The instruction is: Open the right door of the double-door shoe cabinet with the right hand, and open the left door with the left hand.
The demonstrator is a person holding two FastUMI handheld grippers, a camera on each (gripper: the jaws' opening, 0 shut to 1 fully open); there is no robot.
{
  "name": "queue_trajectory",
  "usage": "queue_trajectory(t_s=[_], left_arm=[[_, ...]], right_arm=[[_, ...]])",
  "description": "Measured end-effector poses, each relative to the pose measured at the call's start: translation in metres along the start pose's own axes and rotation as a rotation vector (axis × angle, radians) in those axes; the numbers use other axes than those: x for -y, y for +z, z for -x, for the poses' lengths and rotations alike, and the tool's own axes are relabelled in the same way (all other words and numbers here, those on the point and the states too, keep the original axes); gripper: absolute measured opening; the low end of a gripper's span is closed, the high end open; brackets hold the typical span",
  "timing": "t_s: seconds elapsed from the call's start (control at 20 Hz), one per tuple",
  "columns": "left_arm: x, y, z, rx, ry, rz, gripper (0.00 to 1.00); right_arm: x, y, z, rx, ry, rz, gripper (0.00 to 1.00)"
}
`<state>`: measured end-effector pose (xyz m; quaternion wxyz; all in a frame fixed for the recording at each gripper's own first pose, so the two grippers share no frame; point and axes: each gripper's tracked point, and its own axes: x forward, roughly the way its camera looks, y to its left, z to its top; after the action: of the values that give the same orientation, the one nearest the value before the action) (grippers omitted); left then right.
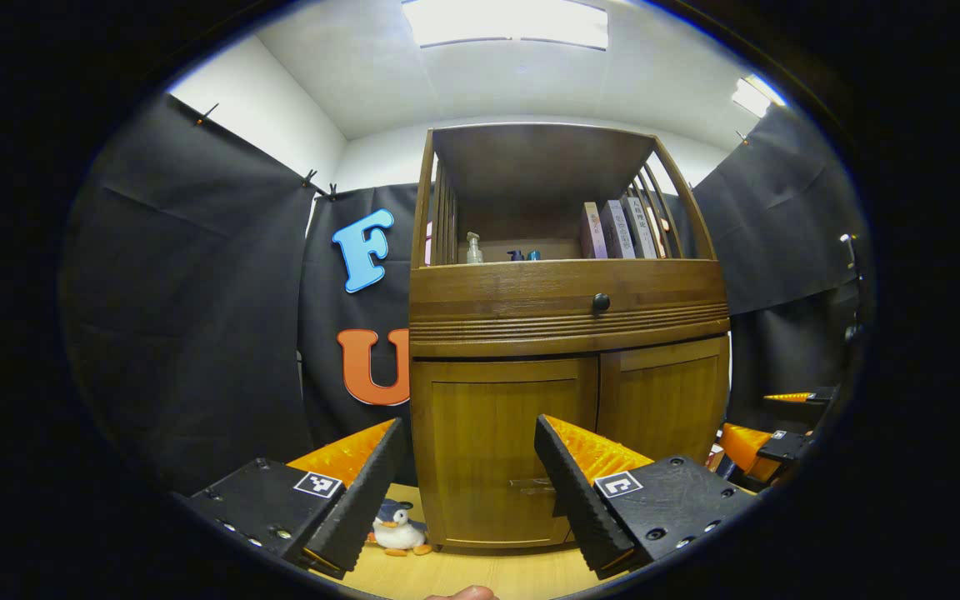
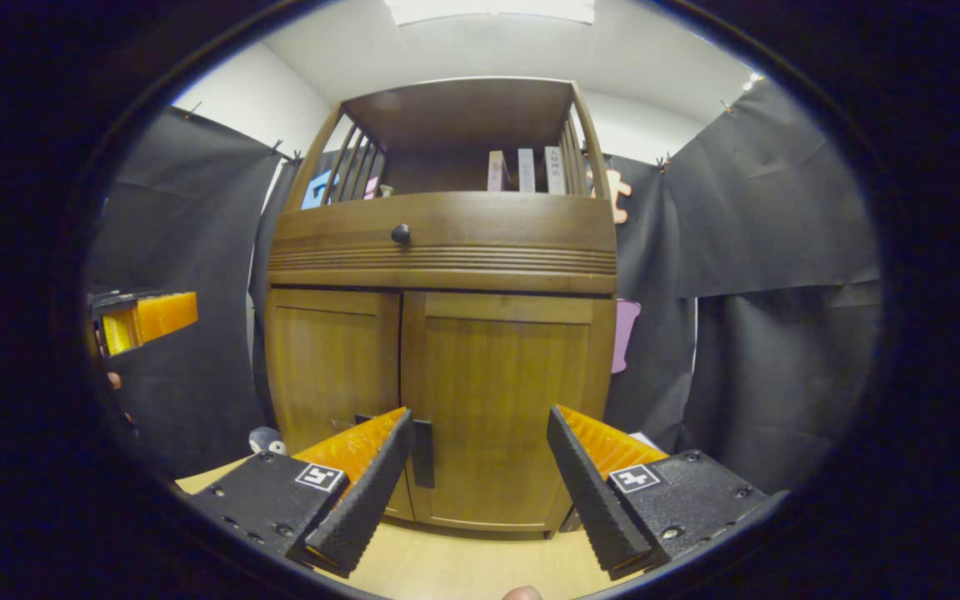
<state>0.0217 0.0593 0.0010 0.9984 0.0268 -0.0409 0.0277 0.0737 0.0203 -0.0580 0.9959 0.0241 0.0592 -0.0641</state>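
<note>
The wooden shoe cabinet (image 1: 567, 312) stands in front of me with both lower doors closed. In the left gripper view my left gripper (image 1: 468, 422) is open and held a little before the left door (image 1: 501, 442), touching nothing. The right door (image 1: 665, 398) lies beside it, and the right gripper (image 1: 767, 421) shows at the far right edge. In the right gripper view my right gripper (image 2: 480, 412) is open in front of the right door (image 2: 501, 383). Its left finger sits close to the dark handle (image 2: 422, 454) at the seam. The left door (image 2: 330, 362) is shut. The left gripper (image 2: 147, 319) hangs at the left.
A drawer with a round knob (image 1: 601, 302) runs above the doors. Books (image 1: 617, 229) and a bottle (image 1: 473, 248) stand on the open shelf. A penguin plush (image 1: 397, 529) lies on the light wooden surface (image 1: 480, 575) at the cabinet's left foot.
</note>
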Motion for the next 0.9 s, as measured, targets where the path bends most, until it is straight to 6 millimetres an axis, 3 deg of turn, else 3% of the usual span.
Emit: queue_trajectory(t_s=[0.35, 0.55, 0.9], left_arm=[[-0.023, -0.013, 0.003, -0.032, -0.002, -0.008, 0.94], [-0.039, -0.019, 0.004, -0.043, 0.016, -0.026, 0.94], [-0.048, -0.027, 0.008, -0.068, 0.021, -0.056, 0.94]], right_arm=[[-0.034, -0.047, -0.053, -0.069, 0.014, 0.002, 1.00], [-0.033, -0.082, -0.084, -0.142, -0.020, -0.033, 0.96], [-0.052, -0.110, -0.125, -0.205, 0.000, -0.054, 0.86]])
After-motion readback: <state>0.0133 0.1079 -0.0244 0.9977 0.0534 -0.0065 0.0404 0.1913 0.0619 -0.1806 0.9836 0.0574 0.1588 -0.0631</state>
